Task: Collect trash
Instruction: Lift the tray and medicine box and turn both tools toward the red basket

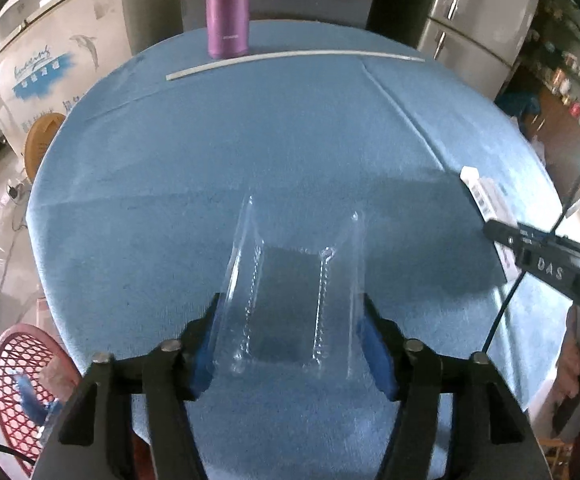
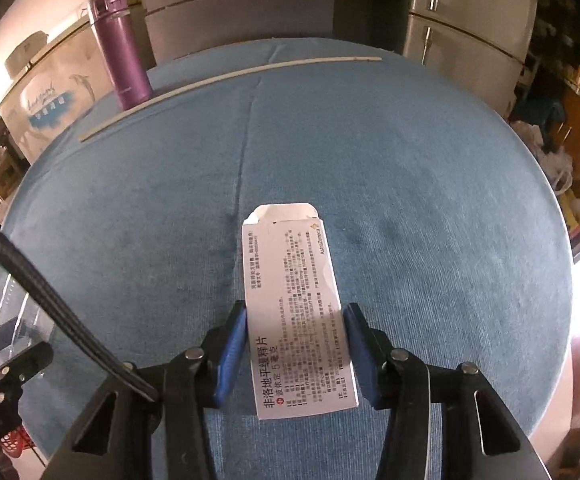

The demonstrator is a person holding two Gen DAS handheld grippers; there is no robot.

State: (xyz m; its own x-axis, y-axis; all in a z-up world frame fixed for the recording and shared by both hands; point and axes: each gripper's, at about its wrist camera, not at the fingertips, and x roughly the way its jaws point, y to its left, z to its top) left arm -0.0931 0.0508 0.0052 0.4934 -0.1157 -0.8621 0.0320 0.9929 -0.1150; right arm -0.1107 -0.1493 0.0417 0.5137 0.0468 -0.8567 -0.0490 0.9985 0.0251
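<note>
My left gripper (image 1: 290,336) sits low in the left wrist view, its blue pads roughly half apart, and a clear plastic blister tray (image 1: 290,300) lies between them. The tray's flared side walls reach the pads (image 1: 205,344) on both sides, so the pads appear to press on it. It rests on the blue tablecloth (image 1: 249,152), with a dark rectangle showing through its middle.

My right gripper (image 2: 294,348) is at the bottom centre of the right wrist view, its jaws fairly narrow around a white medicine box (image 2: 296,312) printed with small text. The box lies flat on the cloth, its opened flap pointing towards the top of the frame. The left pad touches the box's edge; the right pad sits just beside the other edge, and I cannot tell whether it makes contact.

In the left wrist view the same box and my right gripper show at the right edge. A purple flask (image 1: 227,8) stands upright at the top of that frame, with a white strip (image 1: 290,58) lying just in front of it. A pink basket (image 1: 21,380) shows at lower left, off the table.
</note>
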